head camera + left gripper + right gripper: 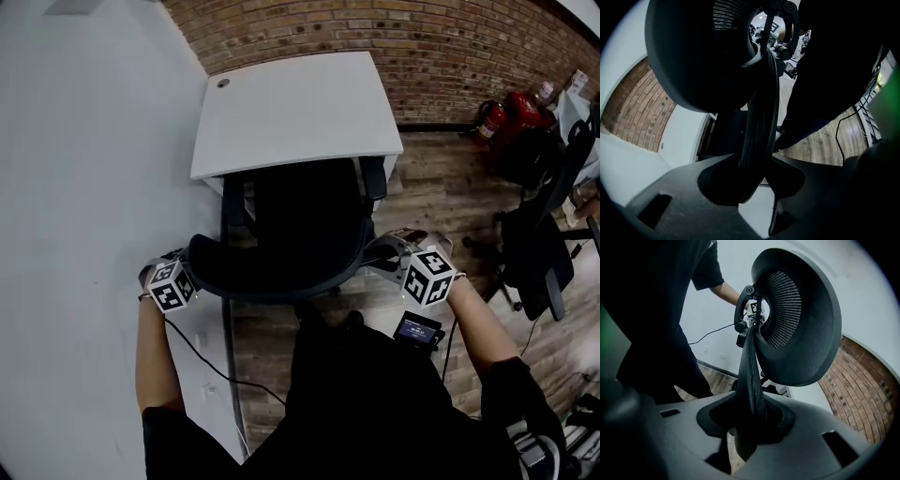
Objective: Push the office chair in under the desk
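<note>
**A:** Where does the office chair (pixel 305 220) stand?

**B:** At the white desk (pixel 291 112), its seat partly under the desk's near edge. Its front points toward the brick wall (pixel 450 47) and its backrest (pixel 272 272) toward the person.

**A:** And which way does it run?

**B:** The backrest's curved top runs left to right, roughly in line with the desk's front edge.

**A:** What about the tools?

**B:** The right tool (pixel 380 255) is clamped on the backrest's right rim, which rises between its jaws. The left tool (pixel 185 269) is at the left rim. Its own view is dark, but the jaws seem to pinch the rim as well.
</note>
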Tool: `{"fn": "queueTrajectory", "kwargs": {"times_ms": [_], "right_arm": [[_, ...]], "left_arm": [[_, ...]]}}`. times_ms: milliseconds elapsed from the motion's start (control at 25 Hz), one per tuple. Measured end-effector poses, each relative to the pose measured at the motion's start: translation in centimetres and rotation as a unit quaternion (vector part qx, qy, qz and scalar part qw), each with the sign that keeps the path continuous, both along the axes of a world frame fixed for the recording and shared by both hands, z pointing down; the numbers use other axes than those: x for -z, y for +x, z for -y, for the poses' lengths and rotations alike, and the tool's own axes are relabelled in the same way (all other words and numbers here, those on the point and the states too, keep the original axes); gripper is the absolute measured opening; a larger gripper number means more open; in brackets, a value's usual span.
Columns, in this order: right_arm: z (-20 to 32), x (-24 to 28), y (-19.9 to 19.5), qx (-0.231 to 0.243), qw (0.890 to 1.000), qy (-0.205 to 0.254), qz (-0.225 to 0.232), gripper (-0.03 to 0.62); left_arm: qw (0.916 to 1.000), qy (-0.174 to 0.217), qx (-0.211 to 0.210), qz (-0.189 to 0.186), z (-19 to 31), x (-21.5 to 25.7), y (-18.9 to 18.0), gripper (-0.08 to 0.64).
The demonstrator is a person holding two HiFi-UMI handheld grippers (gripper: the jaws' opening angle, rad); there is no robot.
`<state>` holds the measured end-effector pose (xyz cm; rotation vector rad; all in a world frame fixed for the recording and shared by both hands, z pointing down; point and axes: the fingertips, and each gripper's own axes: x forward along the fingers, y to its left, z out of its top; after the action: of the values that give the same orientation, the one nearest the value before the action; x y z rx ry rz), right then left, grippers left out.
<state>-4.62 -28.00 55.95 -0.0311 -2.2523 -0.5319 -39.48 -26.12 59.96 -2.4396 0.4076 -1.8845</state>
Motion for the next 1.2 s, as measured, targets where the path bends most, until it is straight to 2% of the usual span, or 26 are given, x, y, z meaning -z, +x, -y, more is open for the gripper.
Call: {"fn": "queueTrajectory", "kwargs": {"times_ms": [1200], "right_arm": [[12.3,-0.9,-6.1,-0.036,0.999,-0.008,-0.006,0.112]], "left_arm": [[0.9981,0.029,-0.044,-0.03,14.0,-0.5,-5.7,0.169]]}}
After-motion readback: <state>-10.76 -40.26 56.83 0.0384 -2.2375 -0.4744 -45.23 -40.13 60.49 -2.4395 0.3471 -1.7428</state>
